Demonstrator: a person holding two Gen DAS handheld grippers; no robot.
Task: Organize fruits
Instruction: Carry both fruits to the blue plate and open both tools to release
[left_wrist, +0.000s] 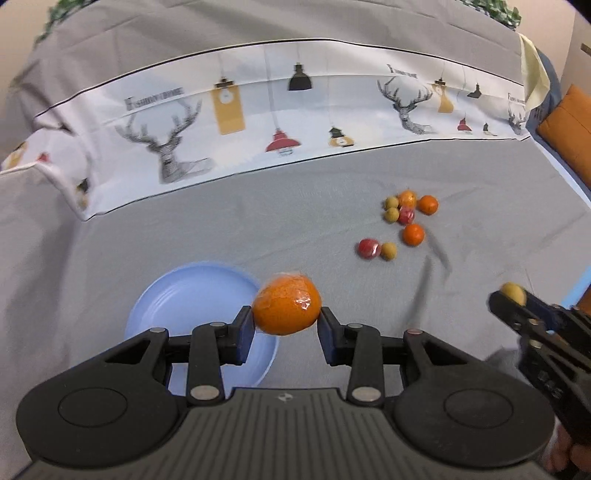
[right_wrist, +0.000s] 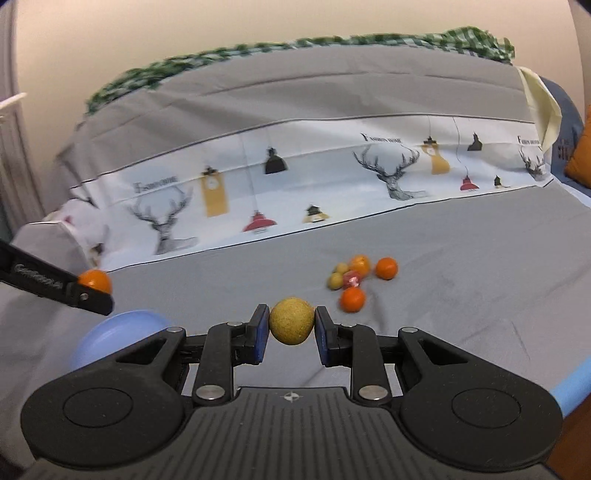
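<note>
Above the grey bedsheet, the left gripper clamps a wrapped orange over the blue plate, apparently for sorting; the right gripper pinches a yellow-green fruit. Remaining fruits cluster at two o'clock.

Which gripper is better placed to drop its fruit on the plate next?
Left. The left gripper holds its orange right at the blue plate rim. The right gripper, shut on a yellow fruit, sits further off to the plate's side.
</note>
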